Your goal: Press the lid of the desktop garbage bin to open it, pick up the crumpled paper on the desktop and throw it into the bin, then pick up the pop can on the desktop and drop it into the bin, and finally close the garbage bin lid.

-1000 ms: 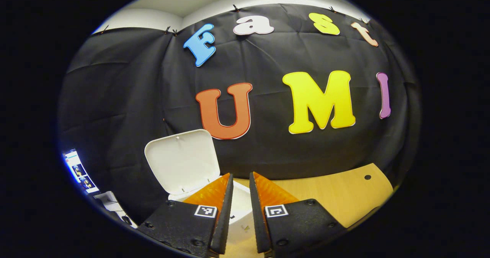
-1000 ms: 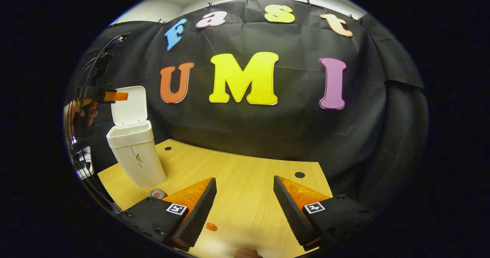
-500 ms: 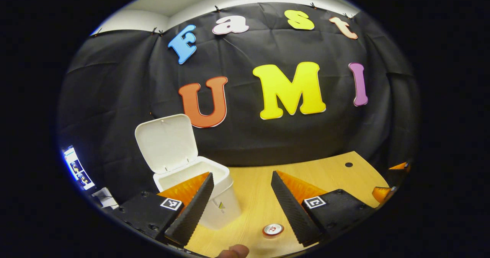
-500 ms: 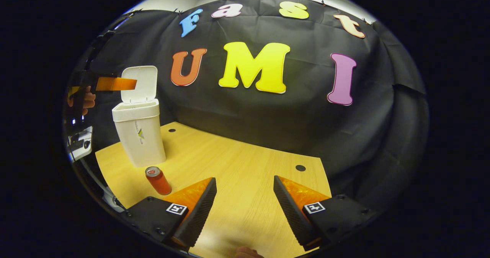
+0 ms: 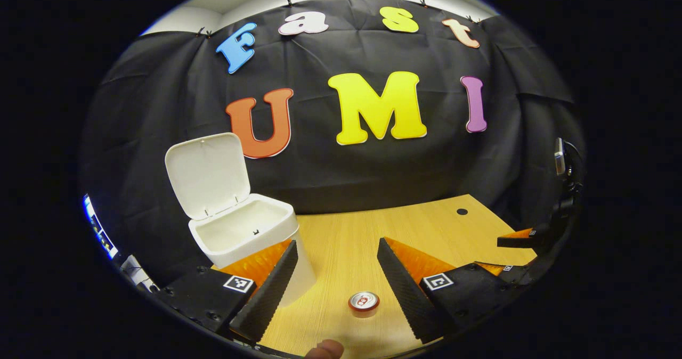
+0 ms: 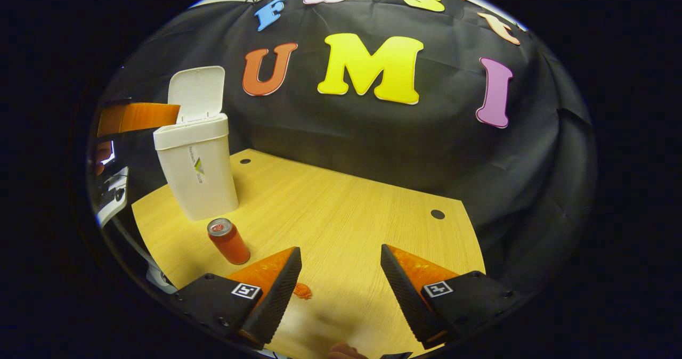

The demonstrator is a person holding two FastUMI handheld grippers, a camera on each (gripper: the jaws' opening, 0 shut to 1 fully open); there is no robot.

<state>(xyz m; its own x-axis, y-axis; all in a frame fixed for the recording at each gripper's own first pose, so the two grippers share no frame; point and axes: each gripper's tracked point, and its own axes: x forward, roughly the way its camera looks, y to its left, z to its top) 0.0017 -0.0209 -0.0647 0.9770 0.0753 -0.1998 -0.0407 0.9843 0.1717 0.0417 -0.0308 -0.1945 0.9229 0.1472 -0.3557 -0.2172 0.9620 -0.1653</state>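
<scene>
A: Where does the bin stand?

B: The white desktop garbage bin (image 6: 197, 170) stands near the worktop's (image 6: 341, 210) far left corner, lid (image 5: 208, 173) raised upright and the inside bare as far as it shows.

A: And the pop can?

B: The red pop can (image 6: 229, 240) stands upright just in front of the bin, apart from it, near the left edge. A small orange scrap (image 6: 302, 291) lies near the front edge; whether it is the paper, I cannot tell.

A: The grippers?

B: The left hand-held gripper (image 5: 335, 263) hangs released, fingers spread, above the can, with the bin behind its left finger. The right hand-held gripper (image 6: 340, 267) is likewise released and grasps nothing, over the worktop's front part.
</scene>
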